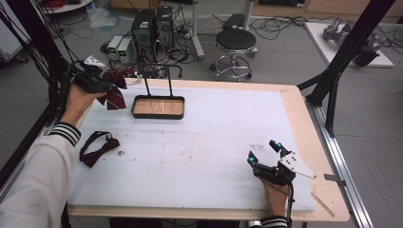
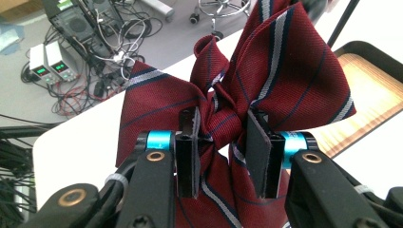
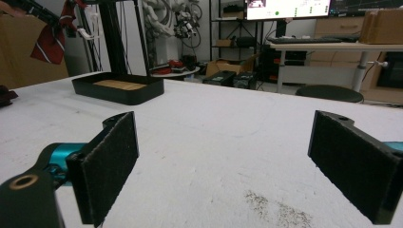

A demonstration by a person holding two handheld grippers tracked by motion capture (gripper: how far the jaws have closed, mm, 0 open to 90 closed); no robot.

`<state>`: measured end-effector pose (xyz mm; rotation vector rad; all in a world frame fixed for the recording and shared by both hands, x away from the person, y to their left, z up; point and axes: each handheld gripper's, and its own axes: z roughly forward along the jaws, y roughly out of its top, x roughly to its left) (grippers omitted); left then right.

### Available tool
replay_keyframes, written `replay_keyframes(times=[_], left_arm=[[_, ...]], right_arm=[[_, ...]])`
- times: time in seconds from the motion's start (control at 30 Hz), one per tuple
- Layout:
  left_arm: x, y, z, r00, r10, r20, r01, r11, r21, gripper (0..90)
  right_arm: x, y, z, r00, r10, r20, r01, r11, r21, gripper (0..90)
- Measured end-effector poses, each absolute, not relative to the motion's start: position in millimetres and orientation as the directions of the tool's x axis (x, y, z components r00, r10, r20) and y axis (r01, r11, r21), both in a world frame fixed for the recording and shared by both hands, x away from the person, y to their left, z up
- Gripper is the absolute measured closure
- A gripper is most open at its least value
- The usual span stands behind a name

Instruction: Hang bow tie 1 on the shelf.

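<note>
Our left gripper (image 2: 221, 156) pinches the bow tie (image 2: 247, 90) at its knot, centre frame; it looks soft, light and floppy, so the knot seems the firmest hold. Upper left of the high view, it hangs above the table (image 1: 199, 142) beside the tray (image 1: 158, 107). Our right gripper (image 3: 228, 166) rests spread wide.

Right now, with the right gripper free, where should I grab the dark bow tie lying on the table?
Take the dark bow tie at its narrow middle knot, coming straight down from above. It lies flat on the white mat, wings spread diagonally, so the jaws should straddle the pinched centre across its length. The right gripper is open.
</note>
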<state>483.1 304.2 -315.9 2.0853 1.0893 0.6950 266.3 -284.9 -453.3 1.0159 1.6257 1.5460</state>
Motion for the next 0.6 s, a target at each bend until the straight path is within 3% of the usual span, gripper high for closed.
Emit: replay_keyframes(times=[0.6], left_arm=[[485.1, 293.0, -327.7, 0.524, 0.836, 0.163, 0.484, -0.45, 0.751, 64.7]], right_arm=[[266.5, -284.9, -453.3, -0.475, 0.879, 0.041, 0.088, 0.001, 0.996, 8.8]])
